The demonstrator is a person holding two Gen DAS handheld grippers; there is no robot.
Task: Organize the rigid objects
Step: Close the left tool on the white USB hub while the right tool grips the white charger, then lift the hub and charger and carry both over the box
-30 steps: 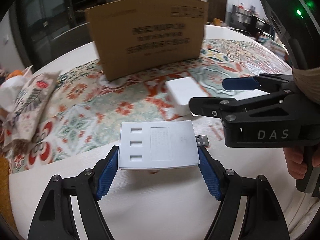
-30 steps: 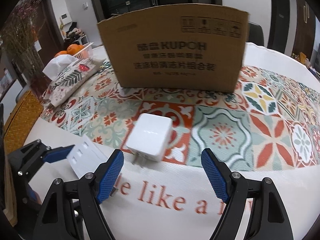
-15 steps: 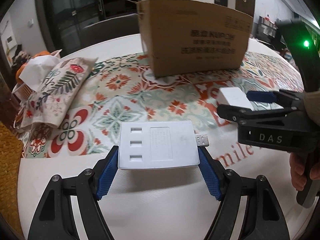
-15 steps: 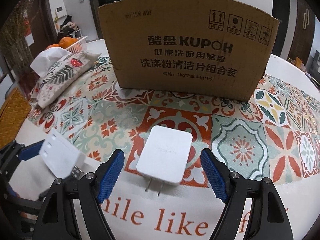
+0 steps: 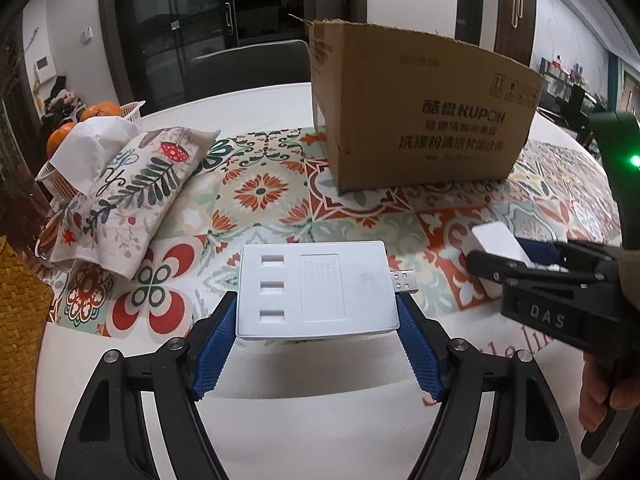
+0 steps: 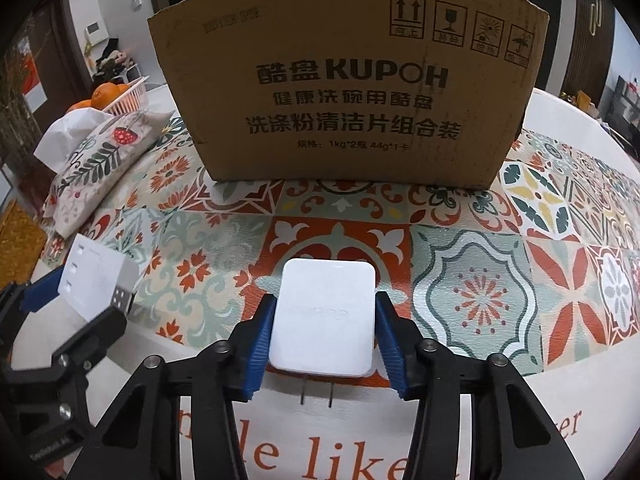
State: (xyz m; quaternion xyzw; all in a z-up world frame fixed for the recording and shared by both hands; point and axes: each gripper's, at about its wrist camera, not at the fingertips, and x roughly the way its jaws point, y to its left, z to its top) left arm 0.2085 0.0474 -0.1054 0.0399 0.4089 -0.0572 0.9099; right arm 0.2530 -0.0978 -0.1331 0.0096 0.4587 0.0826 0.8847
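Between the blue ribbed pads of the right gripper point(image 6: 324, 340) sits a white charger block point(image 6: 326, 316): smooth, glossy plastic, a rounded rectangle with two metal prongs projecting toward the camera. Its jaws have just been closing and now press both long sides of the block, which lies at the edge of the patterned mat point(image 6: 472, 280) on the white worktop point(image 6: 560, 392). To its left, the left gripper point(image 5: 316, 344) holds a flat white USB hub point(image 5: 316, 290) across its width, jaws fairly wide and clamped on its short edges. The hub is matte plastic with three rectangular slots, a printed label panel and a metal USB plug on its right end; it is carried clear of the worktop. Both grippers point downward. A hand point(image 5: 600, 396) grips the right tool's handle. Beyond the mat's tile-print surface stands an open corrugated cardboard box point(image 6: 348, 80), upright. A floral fabric tissue pouch point(image 5: 124, 196) lies left, near a basket of oranges point(image 5: 100, 114).
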